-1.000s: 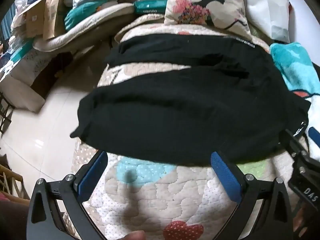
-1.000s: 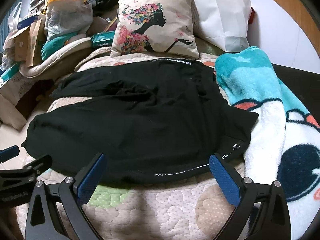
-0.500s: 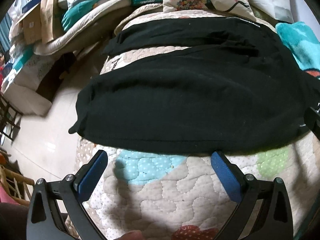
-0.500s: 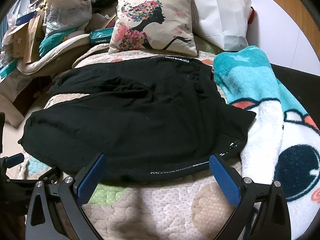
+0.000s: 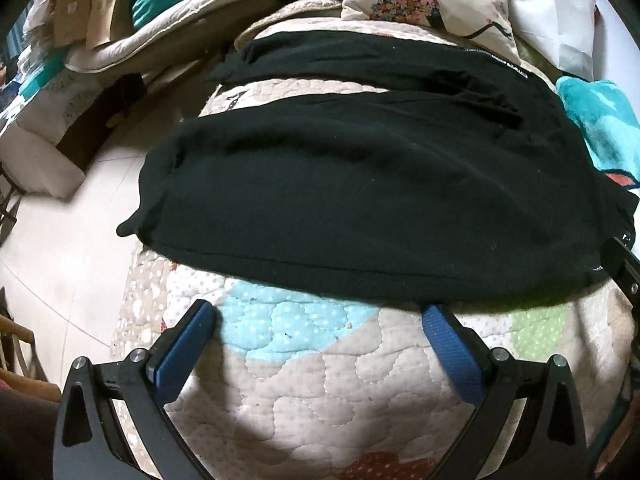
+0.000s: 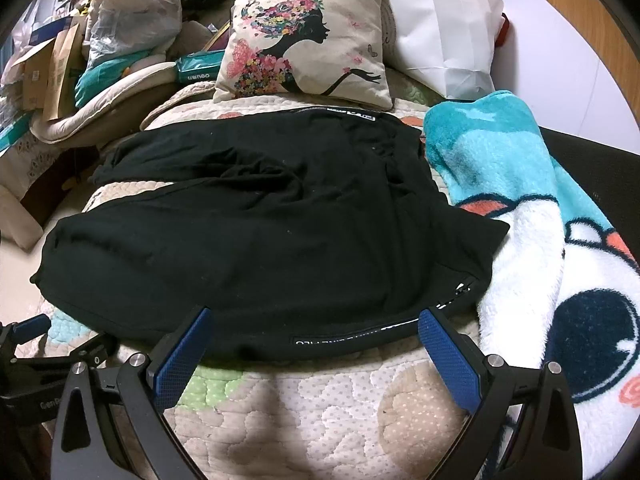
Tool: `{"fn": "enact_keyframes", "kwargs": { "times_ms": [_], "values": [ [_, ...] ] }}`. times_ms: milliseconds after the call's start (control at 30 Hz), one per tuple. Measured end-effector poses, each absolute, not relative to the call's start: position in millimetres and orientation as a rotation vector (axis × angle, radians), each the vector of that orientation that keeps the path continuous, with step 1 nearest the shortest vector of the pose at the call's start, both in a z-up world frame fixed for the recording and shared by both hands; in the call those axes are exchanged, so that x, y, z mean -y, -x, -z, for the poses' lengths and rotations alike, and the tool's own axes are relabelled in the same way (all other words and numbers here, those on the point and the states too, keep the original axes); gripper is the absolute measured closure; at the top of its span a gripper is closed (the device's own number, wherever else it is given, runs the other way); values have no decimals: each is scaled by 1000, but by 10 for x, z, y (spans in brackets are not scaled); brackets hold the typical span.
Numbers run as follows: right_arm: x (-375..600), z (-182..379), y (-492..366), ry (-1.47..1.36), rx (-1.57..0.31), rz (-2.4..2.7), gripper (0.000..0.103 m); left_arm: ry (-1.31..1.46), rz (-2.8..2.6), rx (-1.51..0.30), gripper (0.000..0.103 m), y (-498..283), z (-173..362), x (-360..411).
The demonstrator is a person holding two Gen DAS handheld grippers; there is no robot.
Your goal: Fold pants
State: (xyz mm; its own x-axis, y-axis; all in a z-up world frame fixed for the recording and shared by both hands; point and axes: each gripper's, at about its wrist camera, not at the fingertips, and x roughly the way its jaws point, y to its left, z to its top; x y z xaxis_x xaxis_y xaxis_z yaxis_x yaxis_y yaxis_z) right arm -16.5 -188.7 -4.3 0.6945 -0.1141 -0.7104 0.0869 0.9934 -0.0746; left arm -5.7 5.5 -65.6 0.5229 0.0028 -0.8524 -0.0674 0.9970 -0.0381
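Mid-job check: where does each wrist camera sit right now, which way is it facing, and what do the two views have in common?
Left wrist: sits on the left gripper, low over the quilt, facing the near leg of the black pants; its open blue fingers show, plus part of the other gripper at the right edge.
Right wrist: sits on the right gripper, facing the pants' waistband beside the teal blanket; its open fingers show, with the left gripper at lower left.
Shared: pants, quilt, blanket, floral pillow.
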Motion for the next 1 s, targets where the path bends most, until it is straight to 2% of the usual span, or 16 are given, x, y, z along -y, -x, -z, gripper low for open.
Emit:
{"fn": "enact_keyframes", "kwargs": {
  "times_ms": [400, 567, 733, 867, 1000],
  "values": [
    [1902, 50, 166, 34, -798, 109, 0, 80, -18, -1086, 0, -62, 548, -80],
    [1907, 13, 168, 28, -781, 108, 0, 164, -3, -1024, 2, -29, 357, -193],
    [1902, -151, 227, 4, -696, 78, 0, 167, -47, -880, 3, 58, -77, -298],
    [1928, -407, 240, -18, -617, -18, 0, 118, -118, -570, 3, 255, -787, -366],
    [1996, -852, 196, -7, -517, -60, 0, 77, -86, -409, 0, 170, -1259, -403]
  ]
}}
